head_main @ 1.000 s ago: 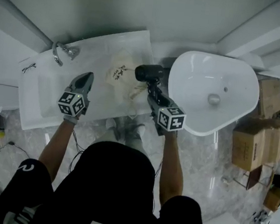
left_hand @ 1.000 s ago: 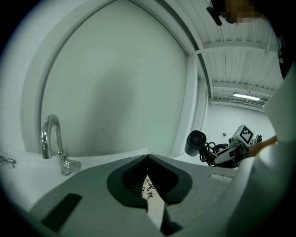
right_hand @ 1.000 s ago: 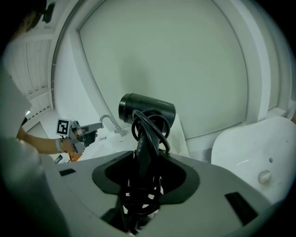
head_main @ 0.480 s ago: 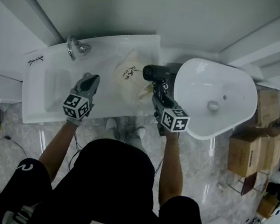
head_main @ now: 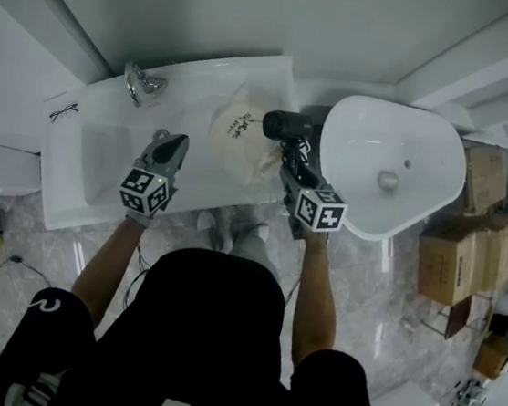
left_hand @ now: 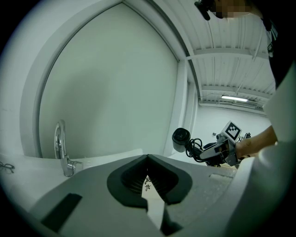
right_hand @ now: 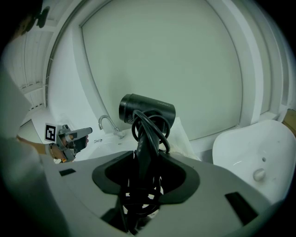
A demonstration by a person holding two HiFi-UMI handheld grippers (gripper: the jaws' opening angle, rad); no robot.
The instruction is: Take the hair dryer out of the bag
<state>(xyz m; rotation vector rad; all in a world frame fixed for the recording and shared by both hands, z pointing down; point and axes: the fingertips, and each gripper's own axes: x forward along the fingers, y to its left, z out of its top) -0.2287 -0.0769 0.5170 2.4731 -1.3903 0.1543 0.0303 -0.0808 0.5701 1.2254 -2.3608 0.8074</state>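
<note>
Black hair dryer [head_main: 286, 126] is out of the cream bag [head_main: 242, 136], held at the bag's right edge. My right gripper [head_main: 295, 168] has its jaws clamped on the handle, cord looped round it. Left gripper [head_main: 171, 144] jaws pressed together, empty, left of the bag, which lies on the white surface [head_main: 91, 182]

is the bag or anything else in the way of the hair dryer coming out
Nothing visible blocks it. The right hand-held gripper grips the hair dryer by its handle, cord wound round it, and no cloth covers it. The bag lies on the counter beside it.
</note>
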